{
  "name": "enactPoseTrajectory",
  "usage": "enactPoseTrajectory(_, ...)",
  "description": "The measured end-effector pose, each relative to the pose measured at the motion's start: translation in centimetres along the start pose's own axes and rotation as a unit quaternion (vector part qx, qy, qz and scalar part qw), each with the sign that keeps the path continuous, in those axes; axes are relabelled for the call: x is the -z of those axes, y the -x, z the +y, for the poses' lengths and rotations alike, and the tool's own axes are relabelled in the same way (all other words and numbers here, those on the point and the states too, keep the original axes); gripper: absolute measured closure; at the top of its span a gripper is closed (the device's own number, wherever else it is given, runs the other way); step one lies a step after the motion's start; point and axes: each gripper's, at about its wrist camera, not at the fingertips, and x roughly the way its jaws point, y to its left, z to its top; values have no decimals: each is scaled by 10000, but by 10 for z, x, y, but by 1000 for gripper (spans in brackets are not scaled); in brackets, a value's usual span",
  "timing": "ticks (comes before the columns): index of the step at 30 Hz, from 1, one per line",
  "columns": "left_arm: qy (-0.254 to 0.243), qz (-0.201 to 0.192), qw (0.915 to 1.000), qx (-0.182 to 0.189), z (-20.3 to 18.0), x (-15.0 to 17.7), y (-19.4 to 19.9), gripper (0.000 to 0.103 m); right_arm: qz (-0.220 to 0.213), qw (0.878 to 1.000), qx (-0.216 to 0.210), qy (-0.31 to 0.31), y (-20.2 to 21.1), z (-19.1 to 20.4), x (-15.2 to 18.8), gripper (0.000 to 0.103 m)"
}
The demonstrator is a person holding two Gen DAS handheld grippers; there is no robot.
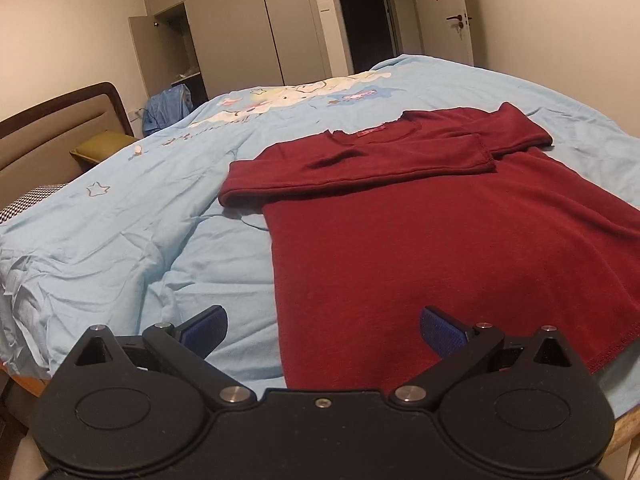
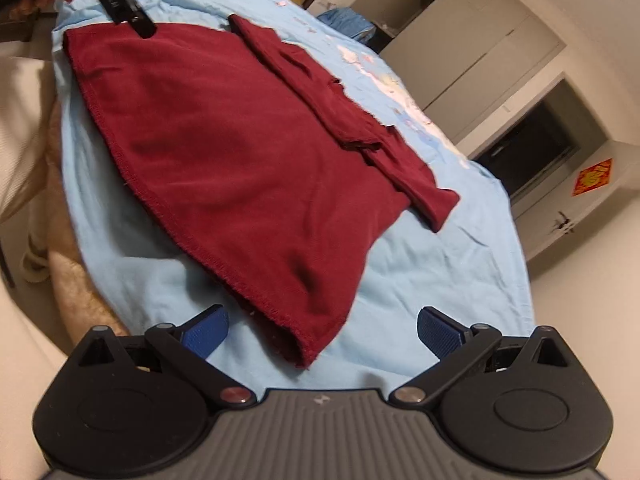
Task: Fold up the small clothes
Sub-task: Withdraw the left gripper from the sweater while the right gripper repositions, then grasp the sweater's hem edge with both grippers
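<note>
A dark red long-sleeved top (image 1: 420,240) lies flat on the light blue bedsheet (image 1: 160,216), both sleeves (image 1: 380,156) folded across its chest. My left gripper (image 1: 324,330) is open at the near hem, over the top's left corner, with nothing between its blue pads (image 1: 208,330). My right gripper (image 2: 322,330) is open too, and the hem's other corner (image 2: 308,352) lies between its fingers, untouched. In the right wrist view the top (image 2: 224,152) stretches away, and the left gripper (image 2: 134,0), held by a hand, hovers at the far hem corner.
A padded headboard (image 1: 60,120) and an olive pillow (image 1: 102,148) are at the left. A wardrobe (image 1: 240,28) with one door open, a dark doorway (image 1: 368,20) and a door (image 1: 452,20) stand beyond the bed. The bed's wooden edge (image 1: 624,424) runs just below the grippers.
</note>
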Motion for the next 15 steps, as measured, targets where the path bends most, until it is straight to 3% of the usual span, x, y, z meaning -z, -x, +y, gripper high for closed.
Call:
enactPoseTrajectory(5,40,26,9999,125,-3,0,2,1,-161,9995,49,250,-1,8,-3,17)
enactPoseTrajectory(7,64,44,9998,191,-5,1,4,1,-250,9990,-46,365,1,11,-4,29)
enactPoseTrajectory(9,78,45,9996,278,-9,2,5,1,-351,9984,-209,400,4,12,-4,56)
enactPoseTrajectory(12,15,-33,9989,469,-15,3,9,1,-517,9974,-360,339,10,10,-9,80)
enactPoseTrajectory(15,-123,-204,9971,728,-23,2,15,1,-588,9970,-498,82,12,1,-15,93)
